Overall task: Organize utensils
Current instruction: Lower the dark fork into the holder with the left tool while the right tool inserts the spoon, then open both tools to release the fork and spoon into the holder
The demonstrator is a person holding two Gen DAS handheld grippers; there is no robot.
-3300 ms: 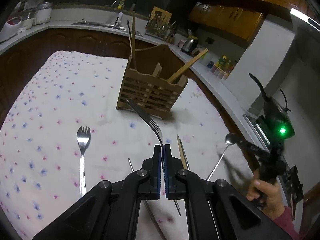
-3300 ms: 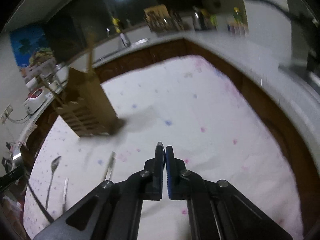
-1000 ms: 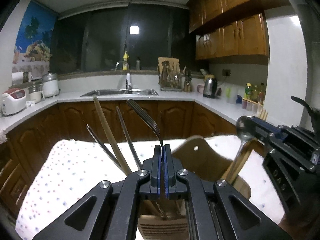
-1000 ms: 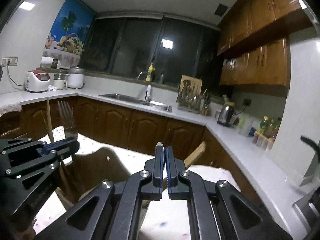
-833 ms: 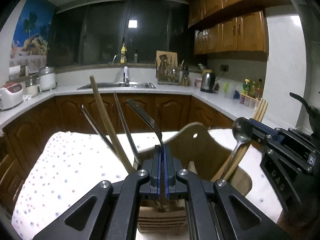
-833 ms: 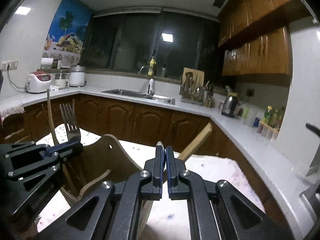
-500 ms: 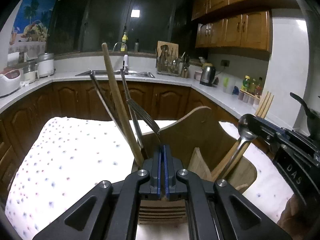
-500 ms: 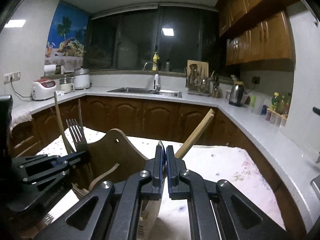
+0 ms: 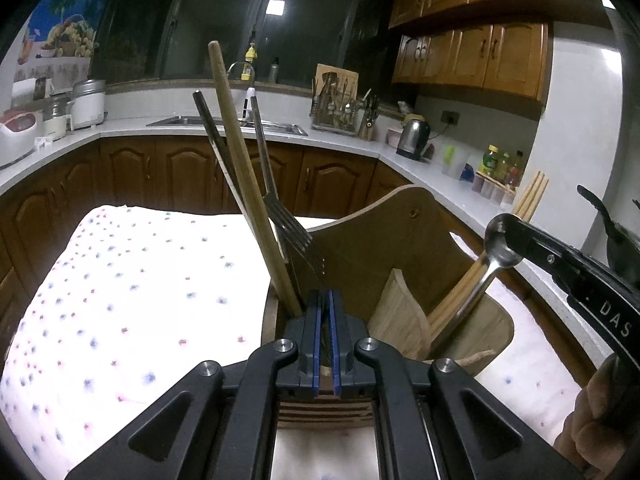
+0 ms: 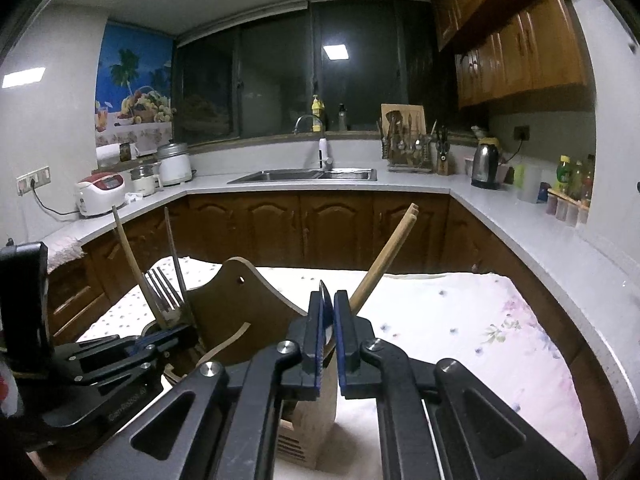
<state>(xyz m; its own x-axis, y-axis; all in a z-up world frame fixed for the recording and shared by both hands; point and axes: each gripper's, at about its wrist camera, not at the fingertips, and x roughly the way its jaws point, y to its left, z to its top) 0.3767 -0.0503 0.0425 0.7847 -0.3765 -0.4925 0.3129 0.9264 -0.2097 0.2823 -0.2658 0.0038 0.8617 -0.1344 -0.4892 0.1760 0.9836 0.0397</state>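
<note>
A wooden utensil caddy (image 9: 360,264) stands on the spotted cloth (image 9: 140,280), right under both grippers; it also shows in the right wrist view (image 10: 248,304). My left gripper (image 9: 325,300) has its pads slightly parted around a metal fork (image 9: 296,236), whose tines point up over the caddy's left compartment. My right gripper (image 10: 328,300) has its pads slightly parted too; in the left wrist view it reaches in from the right with a metal spoon (image 9: 500,246), bowl up, handle down in the right compartment beside wooden chopsticks (image 9: 528,196).
A long wooden handle (image 9: 240,168) and two metal handles (image 9: 212,140) stand in the caddy's left compartment. Kitchen counters with a sink (image 10: 308,176), rice cookers (image 10: 100,194) and a kettle (image 10: 485,168) run behind. Brown cabinets (image 10: 320,224) lie below them.
Both grippers have come down onto the caddy from the table, lowering fork and spoon into it. In the last half second both sets of pads have parted a little.
</note>
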